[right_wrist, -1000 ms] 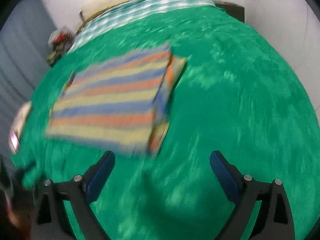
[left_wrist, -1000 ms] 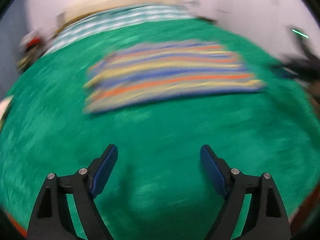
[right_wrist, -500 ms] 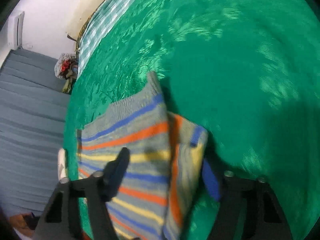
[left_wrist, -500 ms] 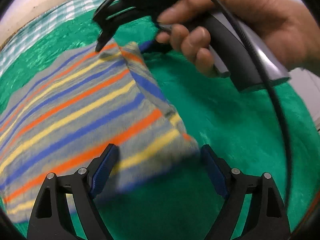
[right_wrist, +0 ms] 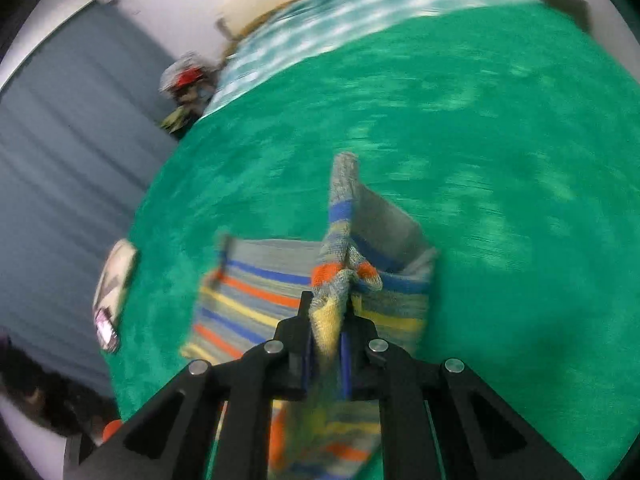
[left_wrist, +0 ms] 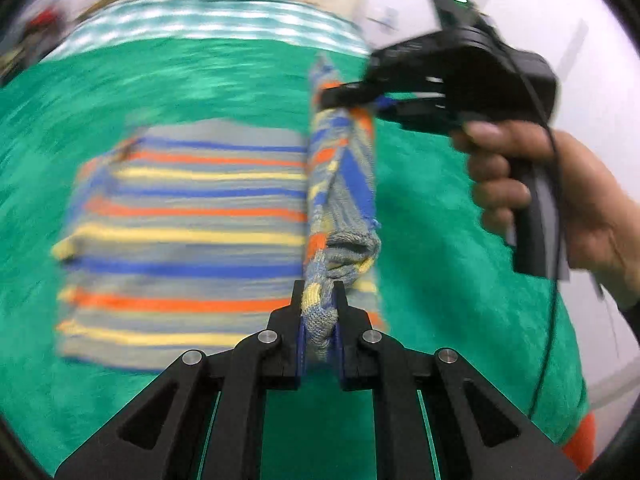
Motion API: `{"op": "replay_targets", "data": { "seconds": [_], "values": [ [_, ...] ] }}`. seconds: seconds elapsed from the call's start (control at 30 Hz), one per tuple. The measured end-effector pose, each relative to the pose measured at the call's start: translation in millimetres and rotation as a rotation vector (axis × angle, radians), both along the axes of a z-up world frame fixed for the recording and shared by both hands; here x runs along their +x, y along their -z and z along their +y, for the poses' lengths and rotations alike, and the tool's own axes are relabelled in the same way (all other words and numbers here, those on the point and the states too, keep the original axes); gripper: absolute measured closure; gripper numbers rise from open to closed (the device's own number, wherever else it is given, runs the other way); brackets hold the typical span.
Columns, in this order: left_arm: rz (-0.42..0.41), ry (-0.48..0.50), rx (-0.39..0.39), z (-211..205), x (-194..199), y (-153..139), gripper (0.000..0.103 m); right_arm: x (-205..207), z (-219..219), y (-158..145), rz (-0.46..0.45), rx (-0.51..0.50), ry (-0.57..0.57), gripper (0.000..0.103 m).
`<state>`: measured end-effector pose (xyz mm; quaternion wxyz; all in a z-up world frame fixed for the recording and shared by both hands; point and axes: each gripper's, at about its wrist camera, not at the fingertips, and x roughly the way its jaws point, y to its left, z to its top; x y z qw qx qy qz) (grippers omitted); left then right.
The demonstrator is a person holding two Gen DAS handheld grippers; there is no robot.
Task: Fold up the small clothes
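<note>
I see a small knit top (left_wrist: 188,220) lying on the green blanket (left_wrist: 440,240), grey with blue, orange and yellow stripes running across it. Most of it lies flat, blurred in both views. Its right edge is pulled up into a bunched ridge (left_wrist: 340,184) standing above the flat part.

My left gripper (left_wrist: 319,322) has its jaws closing narrow, pads pressed on the near end of that ridge, a wad of yellow and grey knit between them. My right gripper (right_wrist: 326,330) is closing too, clamped on a fold of yellow and orange-striped knit at the far end of the ridge. In the left view I see the right hand (left_wrist: 560,200) around that gripper's handle, its tips on the cloth.

A checked cloth (right_wrist: 360,20) lies beyond the blanket.
</note>
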<state>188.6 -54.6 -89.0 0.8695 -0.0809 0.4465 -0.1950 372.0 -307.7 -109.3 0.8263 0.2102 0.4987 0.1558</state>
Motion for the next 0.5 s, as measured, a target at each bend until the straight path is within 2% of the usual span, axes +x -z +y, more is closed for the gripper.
{"op": "replay_targets", "data": {
  "seconds": [0.03, 0.13, 0.27, 0.33, 0.37, 0.4, 0.43, 0.47, 0.5],
  "values": [
    [0.024, -0.052, -0.009, 25.4, 3.2, 6.7, 0.094, 7.4, 22.5, 0.3, -0.002, 0.0, -0.024, 0.092],
    [0.073, -0.142, -0.021, 66.8, 9.8, 21.1, 0.094, 25.0, 90.3, 9.2, 0.008, -0.011, -0.09, 0.092],
    [0.098, -0.195, -0.012, 95.8, 16.1, 33.0, 0.094, 42.4, 151.8, 23.7, 0.021, -0.039, -0.128, 0.092],
    [0.099, -0.213, 0.006, 106.2, 13.2, 35.9, 0.093, 50.9, 168.9, 32.8, 0.035, -0.037, -0.123, 0.092],
    [0.103, -0.225, 0.019, 105.9, 17.3, 36.7, 0.089, 54.2, 175.4, 37.9, 0.04, -0.024, -0.119, 0.091],
    [0.112, -0.242, 0.036, 107.1, 19.4, 39.5, 0.074, 57.0, 180.5, 43.9, 0.043, 0.024, -0.13, 0.084],
    [0.127, -0.265, 0.047, 112.4, 19.0, 42.1, 0.069, 58.4, 179.5, 50.3, 0.058, 0.089, -0.136, 0.082],
    [0.135, -0.293, 0.049, 119.4, 18.8, 42.8, 0.059, 58.7, 177.6, 55.4, 0.076, 0.146, -0.125, 0.071],
    [0.14, -0.318, 0.045, 129.9, 17.9, 42.8, 0.055, 57.5, 173.2, 57.7, 0.076, 0.19, -0.097, 0.065]
  ]
}}
